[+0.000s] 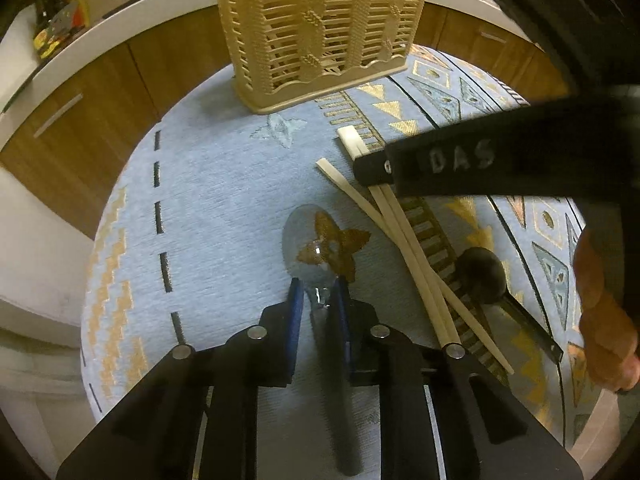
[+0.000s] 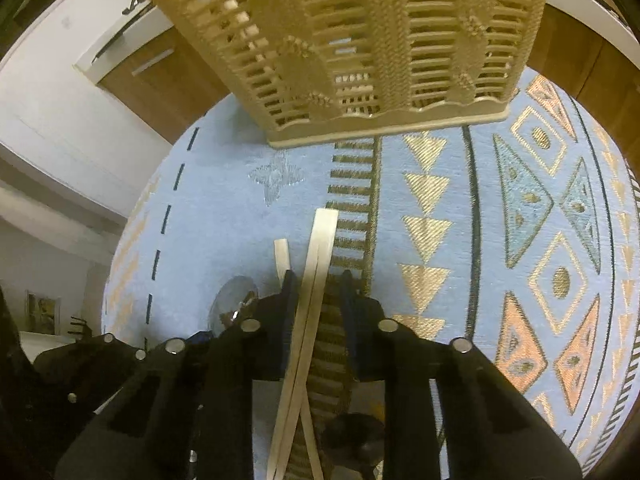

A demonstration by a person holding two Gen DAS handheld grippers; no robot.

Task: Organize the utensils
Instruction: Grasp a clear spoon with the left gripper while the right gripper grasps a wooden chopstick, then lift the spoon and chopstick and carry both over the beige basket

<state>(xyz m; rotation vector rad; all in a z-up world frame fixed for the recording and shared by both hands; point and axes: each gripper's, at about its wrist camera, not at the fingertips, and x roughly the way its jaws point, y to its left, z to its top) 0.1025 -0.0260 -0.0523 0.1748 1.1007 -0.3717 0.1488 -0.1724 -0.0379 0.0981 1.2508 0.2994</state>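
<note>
A beige slotted utensil holder [image 1: 320, 28] stands at the far side of the blue patterned cloth [image 1: 216, 184]; it also shows in the right wrist view [image 2: 352, 40]. My left gripper [image 1: 318, 294] has its blue pads on either side of the neck of a clear spoon [image 1: 310, 244] with a dark handle; the jaws are close but I cannot tell whether they press it. My right gripper [image 2: 318, 284] straddles a pair of pale wooden chopsticks [image 2: 316, 264], open, with a gap on the right. A third chopstick [image 1: 348, 196] and a black spoon [image 1: 482, 274] lie nearby.
Wooden cabinets [image 1: 100, 92] with a white counter stand behind the round table. The right gripper's black body [image 1: 500, 156] crosses the left wrist view above the chopsticks. A hand [image 1: 604, 312] shows at the right edge.
</note>
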